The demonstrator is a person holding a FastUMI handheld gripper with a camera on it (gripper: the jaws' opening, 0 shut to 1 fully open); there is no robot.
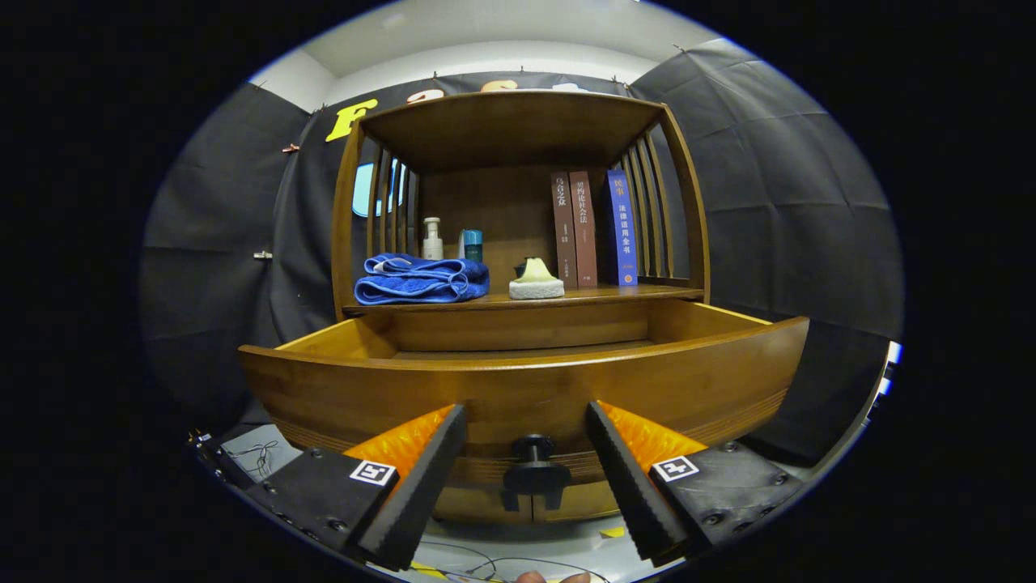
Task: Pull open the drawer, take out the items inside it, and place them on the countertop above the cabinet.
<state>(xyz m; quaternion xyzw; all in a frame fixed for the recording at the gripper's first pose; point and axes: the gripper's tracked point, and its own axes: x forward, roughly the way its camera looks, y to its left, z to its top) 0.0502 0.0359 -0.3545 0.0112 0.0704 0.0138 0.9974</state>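
A wooden cabinet stands ahead with its drawer [526,380] pulled out toward me. The drawer's dark knob [532,453] sits between my fingers, which stand apart on either side of it without touching it. My gripper [526,421] is open. The drawer's front panel hides the inside; only the far inner wall and side walls show, so I cannot tell what lies in it. On the countertop [615,293] above the drawer lie a folded blue towel [421,279] and a pale sponge-like block [536,283].
At the back of the countertop stand a white pump bottle [432,239], a teal container [472,244] and three upright books [595,228]. A shelf roof and slatted side rails enclose the countertop. Cables lie on the pale floor [259,457] below.
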